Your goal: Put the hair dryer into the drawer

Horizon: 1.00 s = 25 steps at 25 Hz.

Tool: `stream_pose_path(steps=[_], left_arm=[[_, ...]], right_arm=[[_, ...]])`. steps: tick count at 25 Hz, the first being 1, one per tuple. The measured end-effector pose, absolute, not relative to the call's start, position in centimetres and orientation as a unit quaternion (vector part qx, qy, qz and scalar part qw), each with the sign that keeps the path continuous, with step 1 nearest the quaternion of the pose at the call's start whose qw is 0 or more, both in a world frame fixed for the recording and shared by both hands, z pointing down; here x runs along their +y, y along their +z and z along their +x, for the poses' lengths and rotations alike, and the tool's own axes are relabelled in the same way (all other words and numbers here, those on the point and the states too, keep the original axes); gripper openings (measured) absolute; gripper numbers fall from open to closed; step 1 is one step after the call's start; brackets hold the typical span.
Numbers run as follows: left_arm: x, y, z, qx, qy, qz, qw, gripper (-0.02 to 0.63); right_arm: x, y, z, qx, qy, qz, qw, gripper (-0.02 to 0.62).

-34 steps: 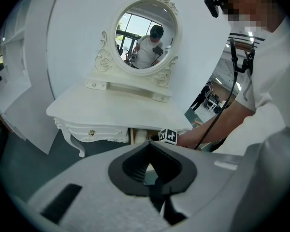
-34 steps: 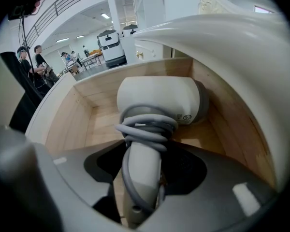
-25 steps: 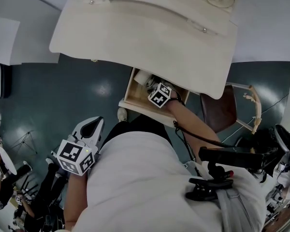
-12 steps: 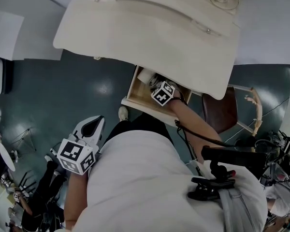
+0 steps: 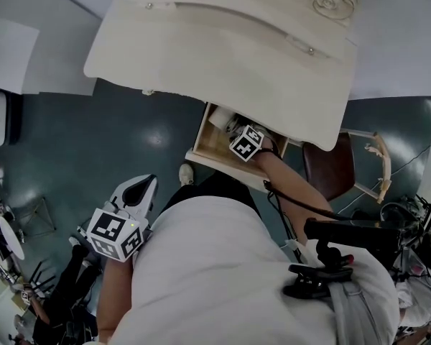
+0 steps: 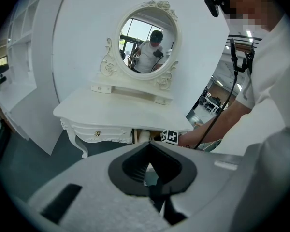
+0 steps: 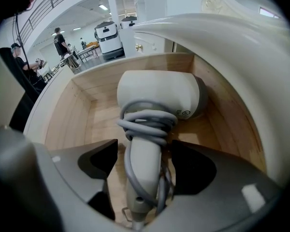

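A white hair dryer (image 7: 157, 98) with its grey cord wound round the handle lies on the wooden floor of the open drawer (image 7: 82, 105). My right gripper (image 7: 142, 158) points down into the drawer with its jaws standing on either side of the handle. A gap shows at the left pad, so the gripper is open. In the head view the right gripper (image 5: 237, 131) reaches into the drawer (image 5: 208, 146) under the table top, next to the dryer's white body (image 5: 218, 116). My left gripper (image 5: 138, 189) hangs low at the person's left side, shut and empty (image 6: 150, 170).
The cream dressing table (image 5: 223, 42) overhangs the drawer. Its oval mirror (image 6: 147, 42) stands at the back. A brown chair (image 5: 330, 167) is to the right of the drawer. A black cable runs along the right arm. Dark blue-green floor lies to the left.
The head view has drifted slightly. The right gripper stays in the drawer over the hair dryer, and the left gripper stays at the person's side.
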<state>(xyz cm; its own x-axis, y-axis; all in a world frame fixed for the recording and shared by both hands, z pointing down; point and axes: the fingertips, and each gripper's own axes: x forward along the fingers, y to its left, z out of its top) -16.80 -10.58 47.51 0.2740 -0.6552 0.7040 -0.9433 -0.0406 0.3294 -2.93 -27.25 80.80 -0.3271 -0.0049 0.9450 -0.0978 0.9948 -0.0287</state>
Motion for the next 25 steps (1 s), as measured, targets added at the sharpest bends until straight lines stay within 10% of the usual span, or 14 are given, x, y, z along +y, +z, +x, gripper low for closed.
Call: stream_pose_path(steps=[25], left_arm=[[-9.0,47.2,-17.9,-0.551,0.147,0.736,0.364,0.002]], right_arm=[[-25.4,76.6,-1.7,-0.806,0.009,0.058,0.589,0.314]])
